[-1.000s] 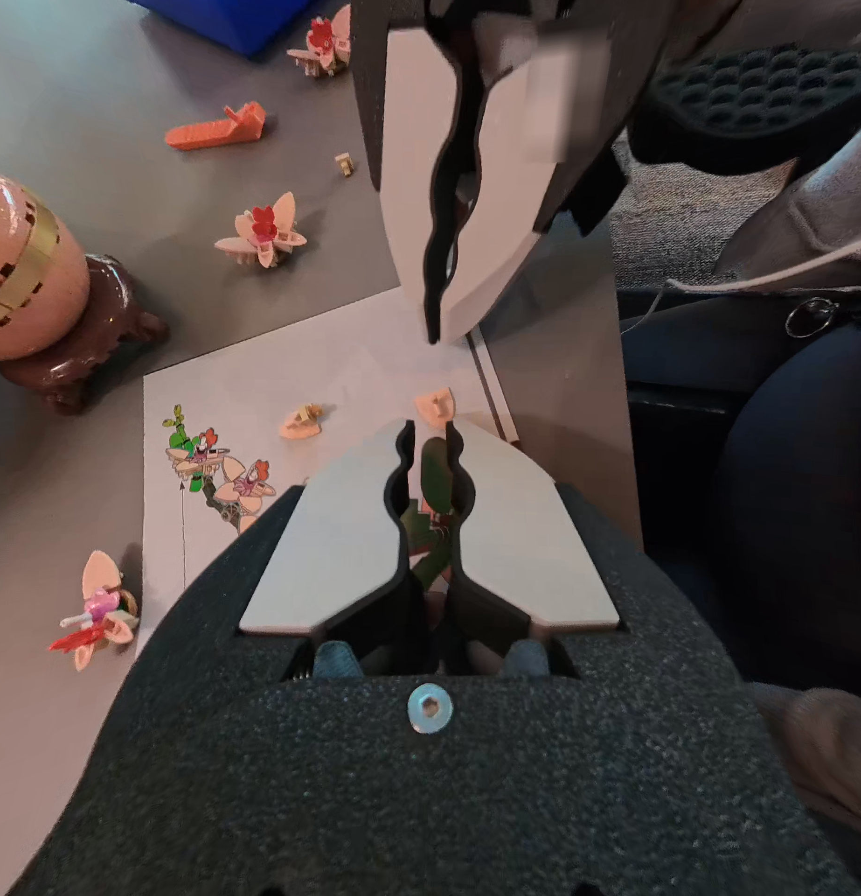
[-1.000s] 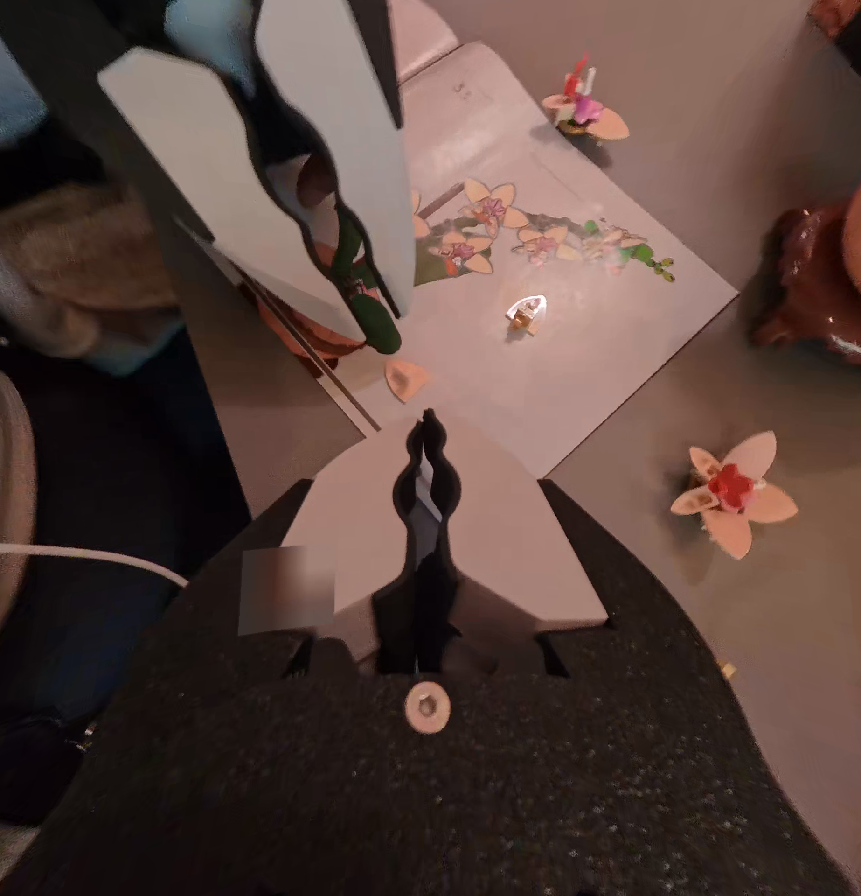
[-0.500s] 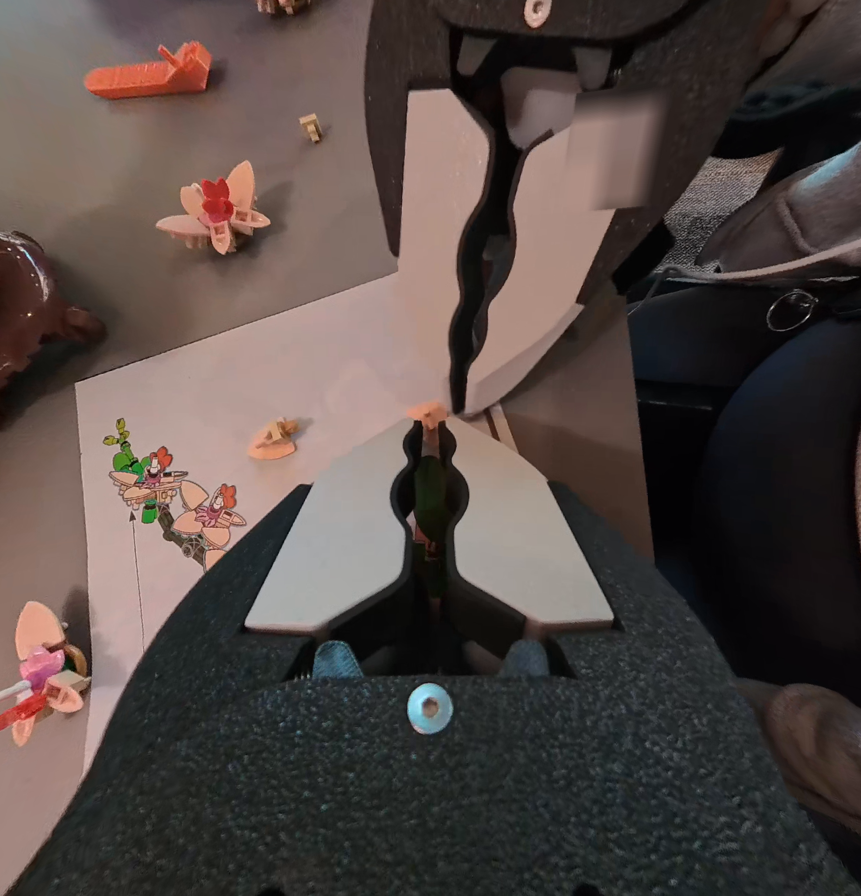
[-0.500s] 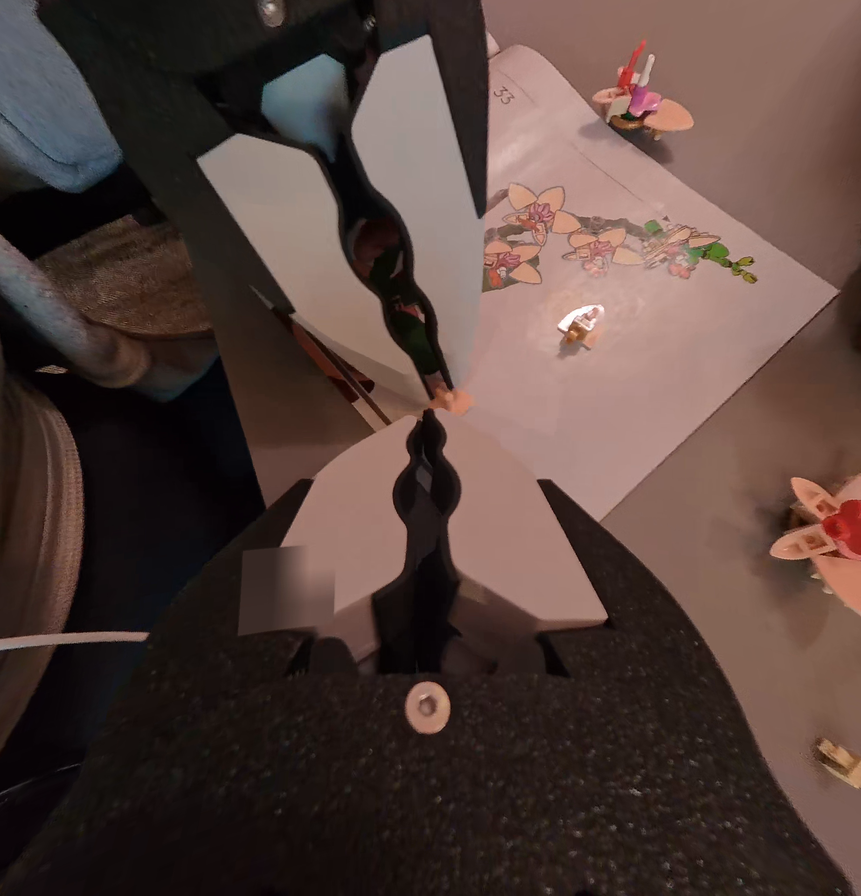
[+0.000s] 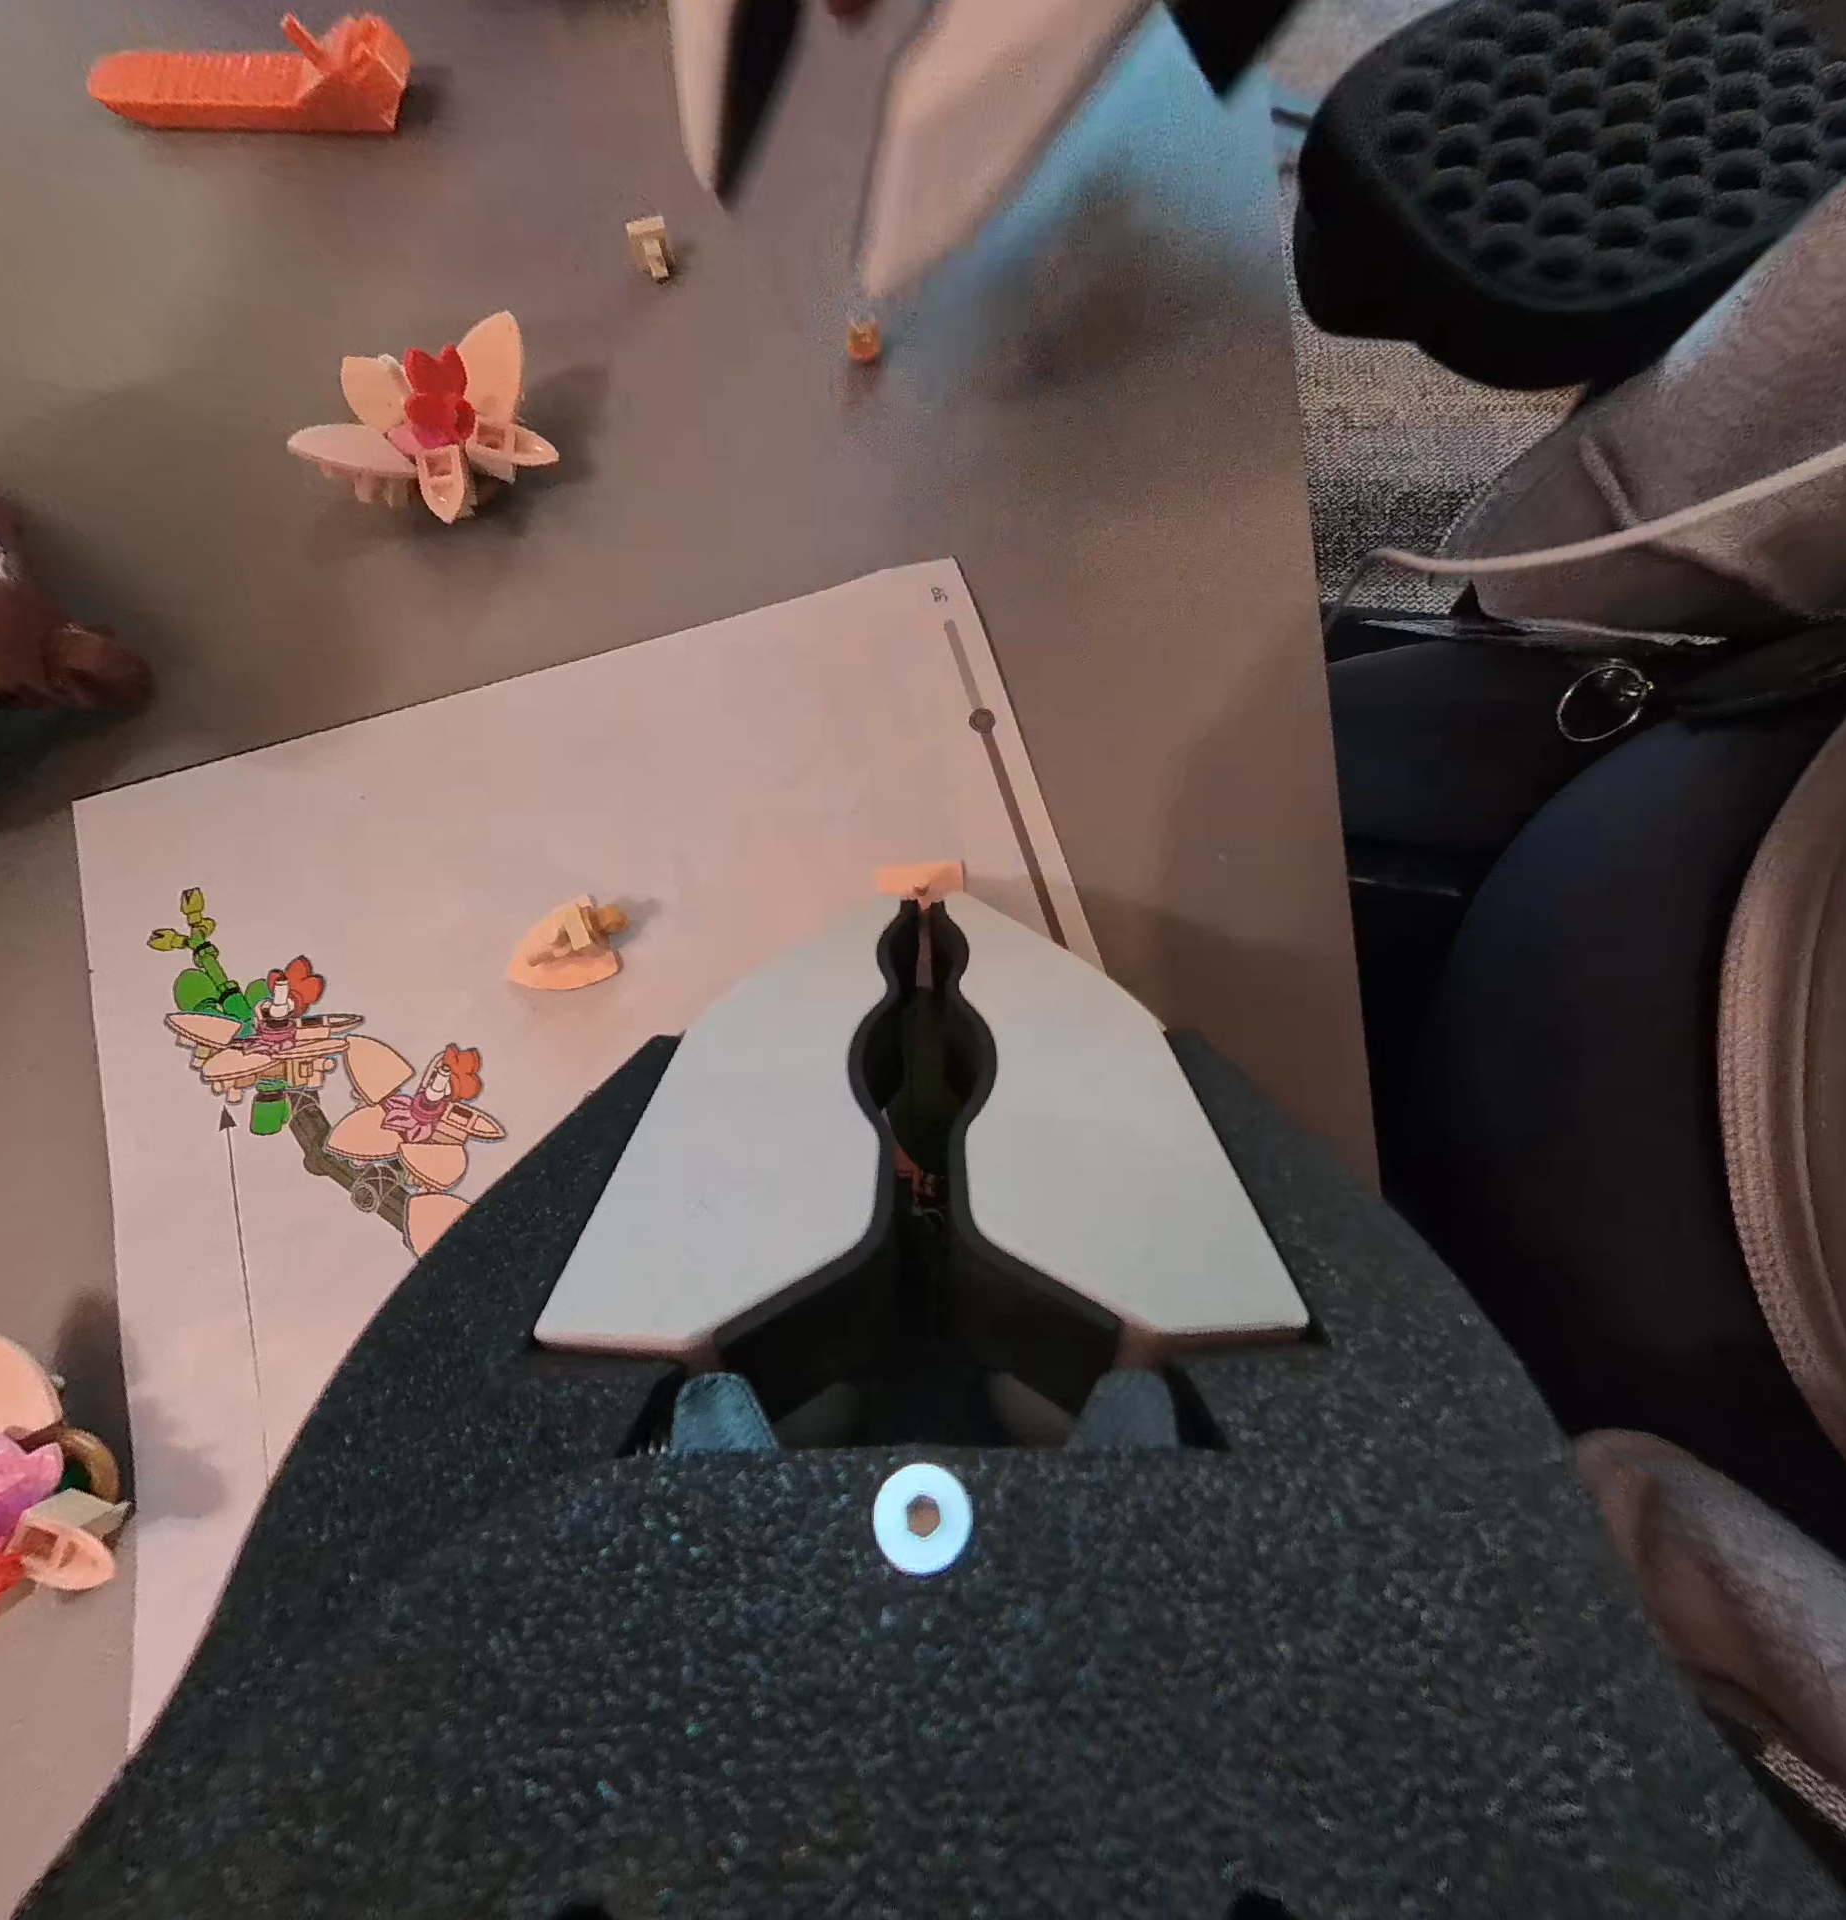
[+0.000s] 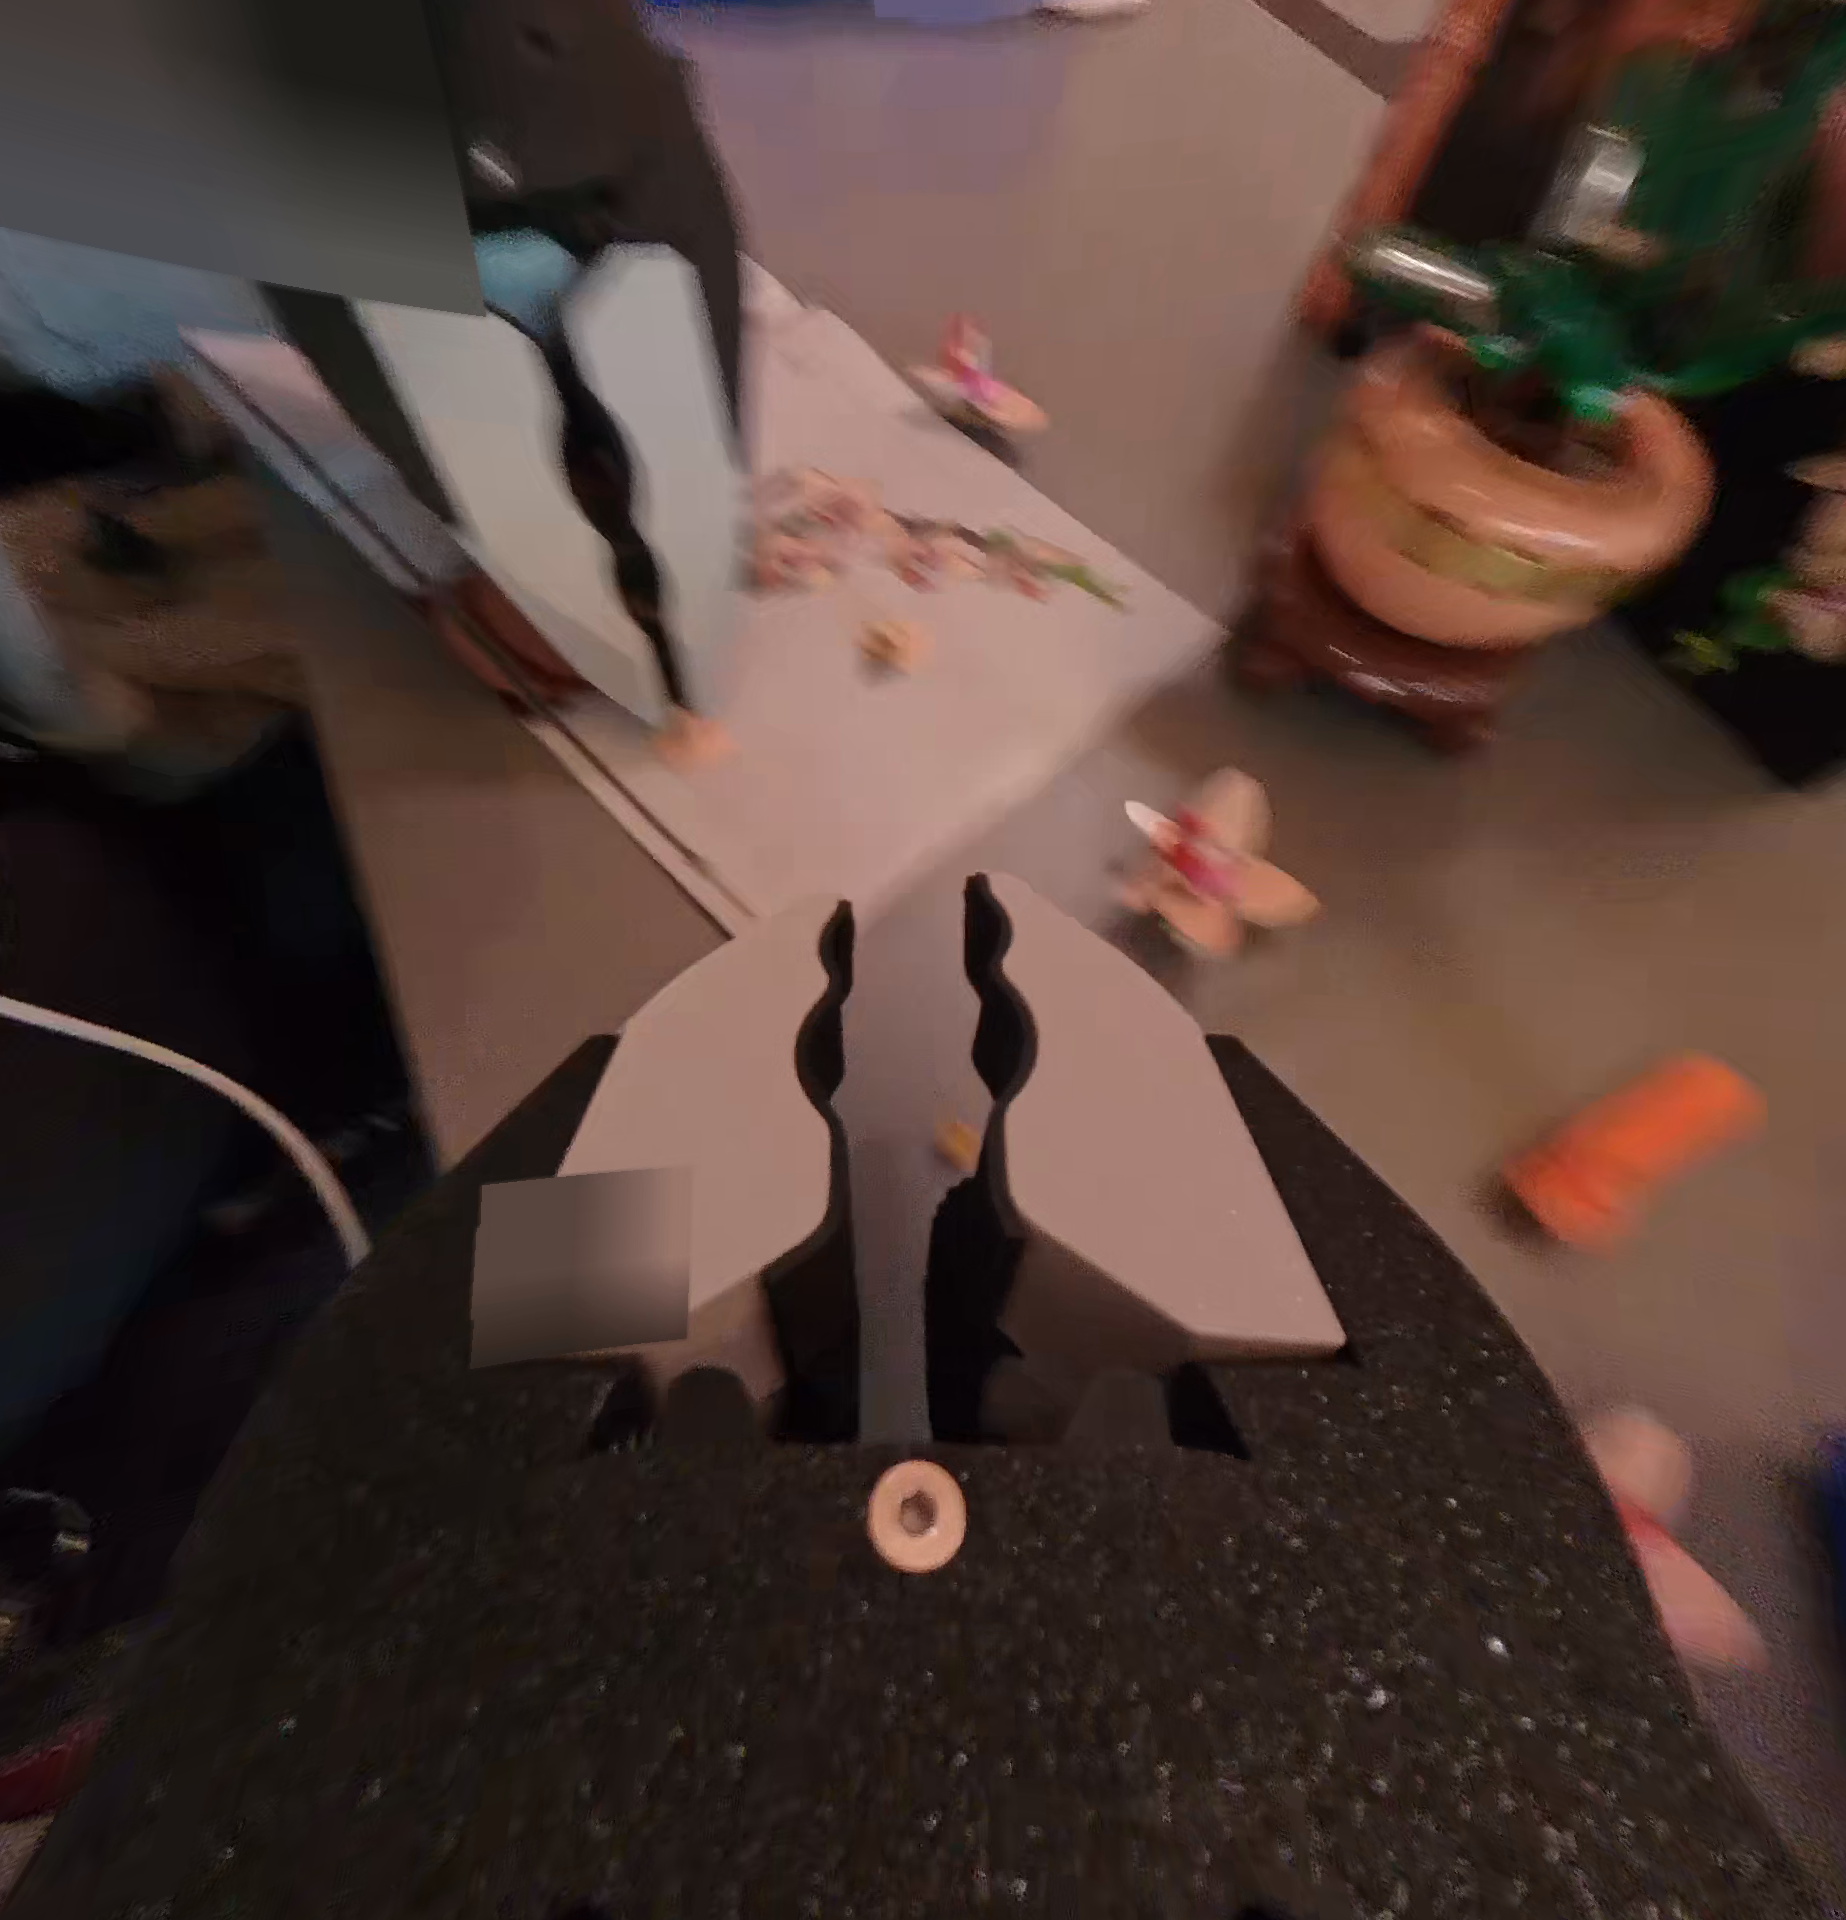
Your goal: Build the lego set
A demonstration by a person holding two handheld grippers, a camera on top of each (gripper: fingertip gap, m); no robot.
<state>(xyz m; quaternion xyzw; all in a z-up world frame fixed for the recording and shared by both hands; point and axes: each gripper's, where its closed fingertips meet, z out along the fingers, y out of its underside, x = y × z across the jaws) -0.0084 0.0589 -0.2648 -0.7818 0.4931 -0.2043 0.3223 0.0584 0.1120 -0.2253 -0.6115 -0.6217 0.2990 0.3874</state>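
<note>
My left gripper (image 5: pixel 924 909) is shut on a green stem piece (image 5: pixel 924 1081) over the instruction sheet (image 5: pixel 586 790). A peach petal (image 5: pixel 919 881) sits at the stem's tip, just beyond the fingertips. My right gripper (image 6: pixel 903 914) is open and empty above the grey table; a small yellow piece (image 6: pixel 957 1140) lies on the table in its gap. In the left wrist view the right gripper (image 5: pixel 794 156) is blurred at the top, near a small orange piece (image 5: pixel 863 338). In the right wrist view the left gripper (image 6: pixel 670 675) holds the petal (image 6: pixel 695 743).
A loose petal piece (image 5: pixel 566 945) lies on the sheet. Built flowers (image 5: pixel 431 426) (image 5: pixel 15 1496) (image 6: pixel 1205 873), a tan piece (image 5: pixel 649 244) and an orange separator tool (image 5: pixel 254 88) lie on the table. A potted model (image 6: pixel 1501 509) stands beyond. The table edge and a person's lap are at the right. The tips of one gripper are about 10 cm away from the tips of the other.
The right gripper met the left gripper's tip, then opened and pulled away across the table. The peach petal, earlier on the sheet, now sits on the stem's tip.
</note>
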